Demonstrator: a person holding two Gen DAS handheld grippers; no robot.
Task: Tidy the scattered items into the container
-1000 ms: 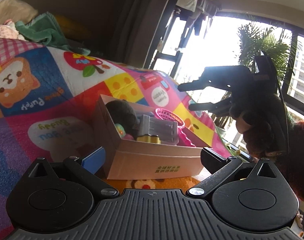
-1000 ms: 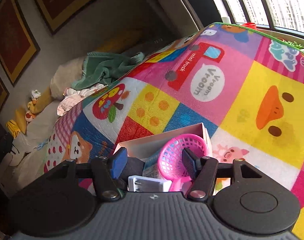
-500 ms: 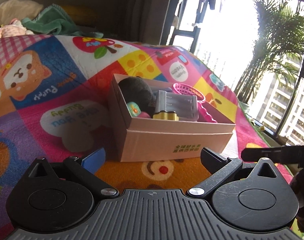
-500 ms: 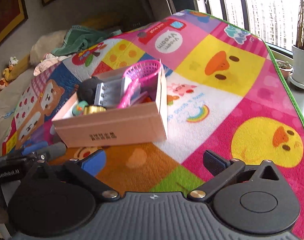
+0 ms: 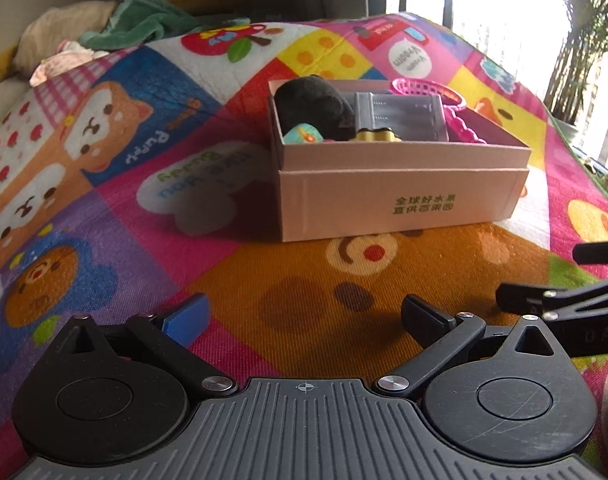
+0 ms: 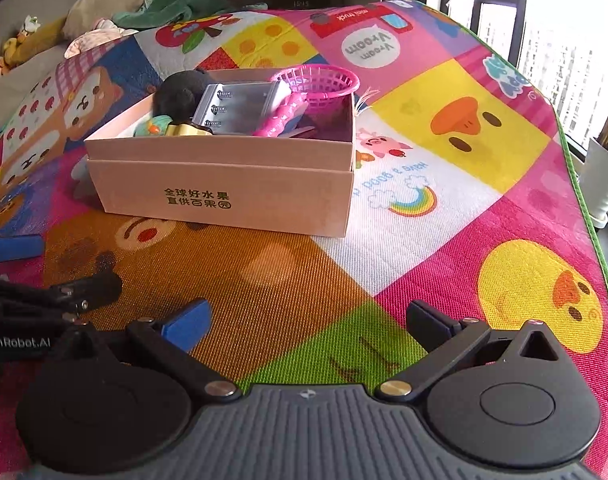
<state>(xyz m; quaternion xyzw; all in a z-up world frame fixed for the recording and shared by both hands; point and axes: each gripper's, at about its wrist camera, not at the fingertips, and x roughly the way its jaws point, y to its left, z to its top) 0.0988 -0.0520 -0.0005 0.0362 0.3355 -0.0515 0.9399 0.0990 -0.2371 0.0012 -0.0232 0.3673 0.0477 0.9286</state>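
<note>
A pink cardboard box (image 5: 403,196) (image 6: 224,196) stands on the colourful play mat. Inside lie a black plush toy (image 5: 311,106) (image 6: 178,94), a grey plastic case (image 5: 399,118) (image 6: 240,106), a pink mesh basket (image 6: 317,82) (image 5: 423,89), a teal toy (image 5: 302,135) and a gold item (image 5: 377,135). My left gripper (image 5: 304,316) is open and empty, low over the mat in front of the box. My right gripper (image 6: 309,320) is open and empty too, near the mat on the box's right front. Each gripper shows at the other view's edge.
The play mat (image 6: 463,128) covers the floor. Its green edge runs on the right, with a white plant pot (image 6: 607,184) and windows beyond. A green cloth (image 5: 152,20), cushions and soft toys (image 6: 8,52) lie past the mat's far left.
The right gripper let go of the pink basket, which now rests in the box, opened wide and drew back and down. The left gripper tilted down toward the mat.
</note>
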